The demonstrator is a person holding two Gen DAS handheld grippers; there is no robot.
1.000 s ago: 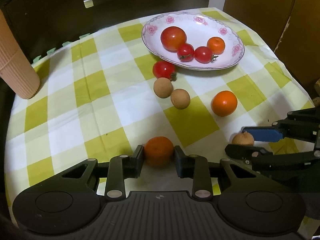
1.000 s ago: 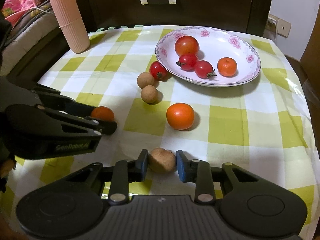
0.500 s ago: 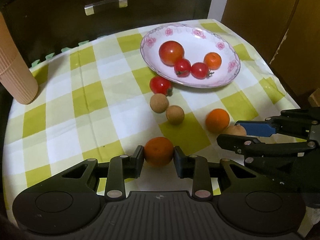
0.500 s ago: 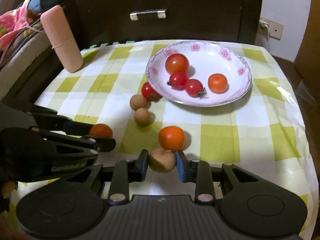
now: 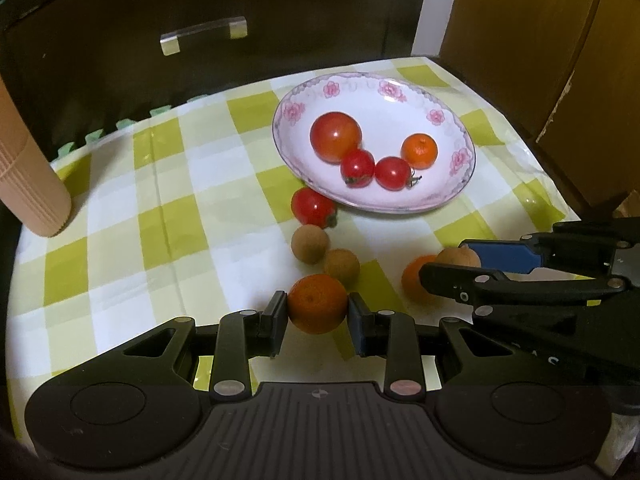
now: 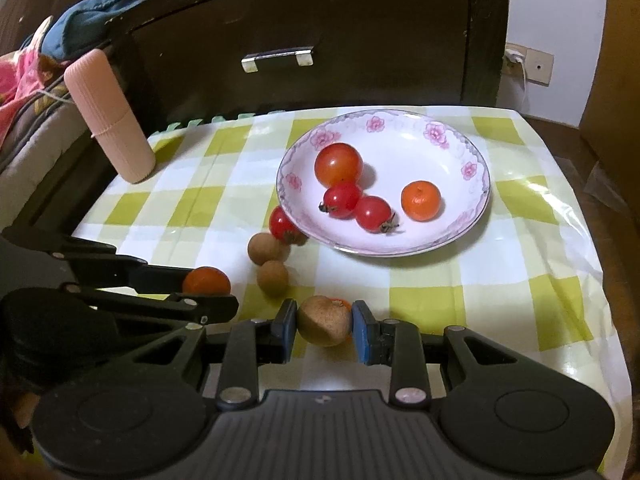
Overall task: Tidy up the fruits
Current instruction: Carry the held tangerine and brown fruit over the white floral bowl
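- both grippers have travelled up the frame toward the plate since a second ago — the two loose brown fruits now sit just above the left gripper (image 5: 318, 316), where earlier they lay well up the cloth from it.
- left gripper is clamped on a small round orange tangerine (image 5: 317, 303), pads pressing its left and right sides; it hangs at lower centre of the left wrist view, over the yellow-and-white checked tablecloth (image 5: 120, 208).
- right gripper (image 6: 325, 326) is closed around a round brown rough-skinned longan (image 6: 324, 320), lower centre of the right wrist view, with an orange fruit mostly hidden behind it.
- done so far, by my reading: the white floral-rimmed plate (image 6: 460, 148) at upper centre right already holds one big red tomato (image 6: 338, 164), two cherry tomatoes and one tangerine.
- left to do: both carried fruits, plus a cherry tomato (image 5: 313, 208) touching the plate's near rim, two brown longans (image 5: 325, 256) just below it and another tangerine (image 5: 412, 280) at right, partly behind the right gripper — roughly half the fruit is unsorted.
- orientation: the held fruits are near-spherical, so no real long axis; the longan looks slightly wider than tall, its broad axis running left to right between the pads. where the tangerine's stem end faces i cannot tell.
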